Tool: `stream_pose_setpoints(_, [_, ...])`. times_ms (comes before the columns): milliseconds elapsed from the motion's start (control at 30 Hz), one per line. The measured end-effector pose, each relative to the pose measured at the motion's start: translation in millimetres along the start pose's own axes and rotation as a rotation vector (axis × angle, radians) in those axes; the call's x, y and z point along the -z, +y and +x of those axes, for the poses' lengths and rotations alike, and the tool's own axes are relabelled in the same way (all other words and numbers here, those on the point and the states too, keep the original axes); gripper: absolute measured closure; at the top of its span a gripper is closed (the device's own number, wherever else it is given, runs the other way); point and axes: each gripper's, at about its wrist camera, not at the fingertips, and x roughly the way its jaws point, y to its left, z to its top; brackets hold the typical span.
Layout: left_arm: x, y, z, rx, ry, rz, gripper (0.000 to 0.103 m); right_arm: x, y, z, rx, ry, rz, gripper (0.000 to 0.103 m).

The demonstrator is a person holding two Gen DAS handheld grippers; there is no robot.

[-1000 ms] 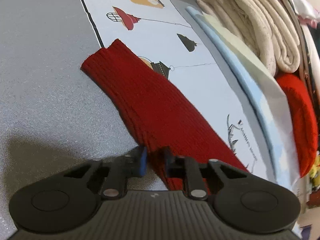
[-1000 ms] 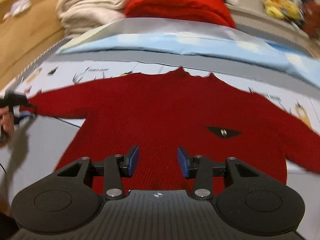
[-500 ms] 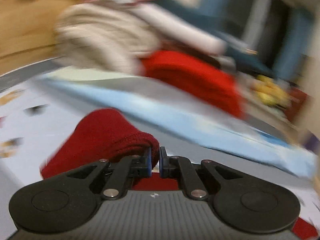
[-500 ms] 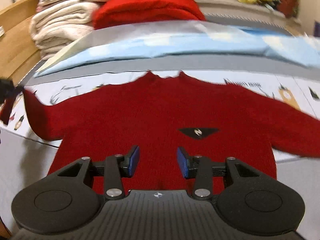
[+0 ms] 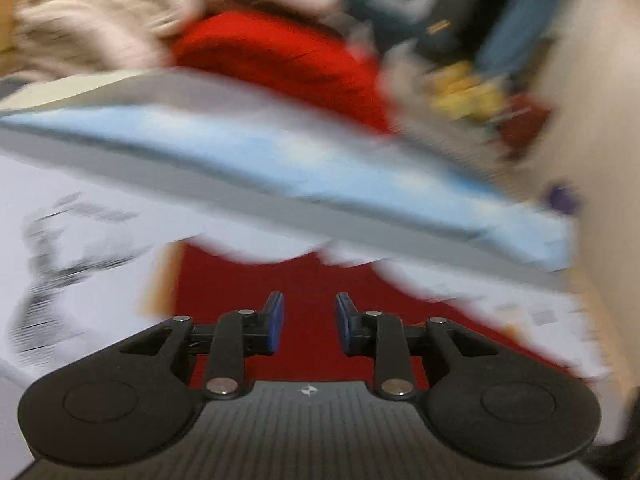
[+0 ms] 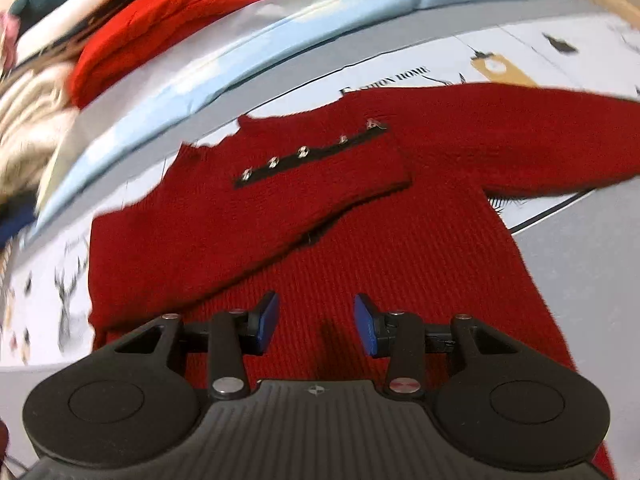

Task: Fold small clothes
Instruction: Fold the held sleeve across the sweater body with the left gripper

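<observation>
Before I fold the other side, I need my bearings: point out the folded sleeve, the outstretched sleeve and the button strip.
folded sleeve (image 6: 248,216), right wrist view, middle of its knit.
outstretched sleeve (image 6: 532,132), right wrist view, upper arm part.
button strip (image 6: 303,153), right wrist view, the middle button.

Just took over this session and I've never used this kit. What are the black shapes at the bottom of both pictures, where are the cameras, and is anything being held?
They are two hand-held grippers, each carrying a fisheye camera looking forward along its blue-padded fingers. The blurred picture is from the left gripper, the sharper one from the right gripper. Both are open and hold nothing. Beneath them lies a red sweater on a printed sheet; one sleeve, with a row of silver studs, is folded across the chest, the other sleeve lies stretched out. Behind are a folded blue sheet and a stack of folded laundry.
</observation>
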Motion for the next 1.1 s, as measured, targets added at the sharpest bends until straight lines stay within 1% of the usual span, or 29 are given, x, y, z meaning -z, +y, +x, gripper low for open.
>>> stream_pose_setpoints(67, [0.4,21.6,12.6,-0.124,0.049,-0.019,0.073,-5.3,-6.6,8.4,-0.023,-0.020,0.066,0.059])
stream_pose_setpoints(100, [-3.7,33.0,21.5,-0.167,0.075,-0.040,0.073,-9.2,-10.0,15.9,-0.028,-0.031,0.110,0.059])
stream_pose_setpoints(167, [-6.2,57.0,31.1,-0.201,0.122,-0.101,0.073,-17.6,-12.4,30.1,-0.044,-0.052,0.165,0.059])
stream_pose_setpoints(233, [-6.2,73.8,32.9,-0.217,0.141,-0.153,0.073,-26.2,-15.0,48.9,-0.042,-0.070,0.207,0.059])
stream_pose_setpoints(333, [-9.4,86.3,30.5,-0.205,0.144,-0.156,0.073,-34.0,-21.0,76.2,-0.014,-0.082,0.255,0.059])
stream_pose_setpoints(400, [-12.9,90.0,32.6,-0.196,0.148,-0.153,0.073,-36.3,-24.8,84.7,-0.007,-0.112,0.268,0.062])
stream_pose_setpoints(433, [-11.1,86.0,28.0,-0.187,0.152,-0.150,0.073,-38.1,-24.1,85.7,-0.014,-0.142,0.252,0.077])
stream_pose_setpoints(467, [-9.7,85.4,27.0,-0.181,0.156,-0.149,0.073,-40.5,-23.7,86.5,-0.026,-0.160,0.232,0.094])
stream_pose_setpoints(533, [-5.8,83.4,24.7,-0.164,0.158,-0.137,0.073,-44.4,-26.5,78.3,-0.070,-0.223,0.234,0.095])
stream_pose_setpoints(567, [-5.0,82.4,25.6,-0.153,0.158,-0.127,0.073,-45.3,-25.8,68.8,-0.084,-0.274,0.240,0.096])
stream_pose_setpoints(633, [-2.6,77.7,31.0,-0.128,0.171,-0.104,0.073,-45.8,-17.8,39.8,-0.096,-0.409,0.213,0.096])
stream_pose_setpoints(667, [-0.4,74.5,35.6,-0.109,0.184,-0.090,0.073,-46.6,-15.3,30.3,-0.094,-0.447,0.194,0.096])
stream_pose_setpoints(700, [2.3,71.0,40.1,-0.096,0.197,-0.076,0.073,-47.5,-14.9,26.8,-0.071,-0.452,0.177,0.096])
stream_pose_setpoints(733, [5.4,68.0,45.4,-0.089,0.214,-0.063,0.073,-48.5,-17.9,32.4,-0.009,-0.409,0.175,0.095])
stream_pose_setpoints(767, [10.0,65.0,52.4,-0.083,0.235,-0.044,0.073,-48.9,-25.1,44.5,0.049,-0.334,0.190,0.089])
stream_pose_setpoints(800, [15.9,63.2,59.6,-0.081,0.253,-0.026,0.073,-47.7,-37.1,59.0,0.085,-0.237,0.226,0.087])
stream_pose_setpoints(833, [21.6,62.3,67.1,-0.089,0.279,-0.010,0.073,-44.4,-49.7,68.9,0.113,-0.161,0.277,0.086])
stream_pose_setpoints(867, [28.0,62.7,75.4,-0.111,0.315,0.005,0.073,-39.7,-58.3,69.1,0.134,-0.153,0.325,0.088])
stream_pose_setpoints(900, [32.6,64.8,80.6,-0.129,0.331,0.004,0.071,-37.6,-59.7,63.5,0.143,-0.180,0.332,0.088])
stream_pose_setpoints(933, [34.0,67.8,82.1,-0.134,0.330,-0.016,0.068,-38.5,-53.2,56.4,0.172,-0.210,0.286,0.087])
stream_pose_setpoints(967, [32.7,69.0,81.3,-0.142,0.328,-0.036,0.069,-39.7,-44.7,50.1,0.185,-0.247,0.237,0.081])
stream_pose_setpoints(1000, [30.2,67.2,78.3,-0.151,0.318,-0.040,0.070,-41.1,-36.9,44.9,0.162,-0.279,0.196,0.076])
stream_pose_setpoints(1033, [28.5,64.3,74.8,-0.156,0.296,-0.030,0.070,-42.4,-33.1,43.2,0.112,-0.297,0.168,0.067])
stream_pose_setpoints(1067, [27.8,60.3,72.2,-0.156,0.270,-0.015,0.070,-45.0,-31.6,46.5,0.066,-0.295,0.152,0.067])
stream_pose_setpoints(1100, [29.5,57.5,73.5,-0.153,0.265,-0.004,0.070,-47.9,-33.0,55.3,0.029,-0.261,0.141,0.066])
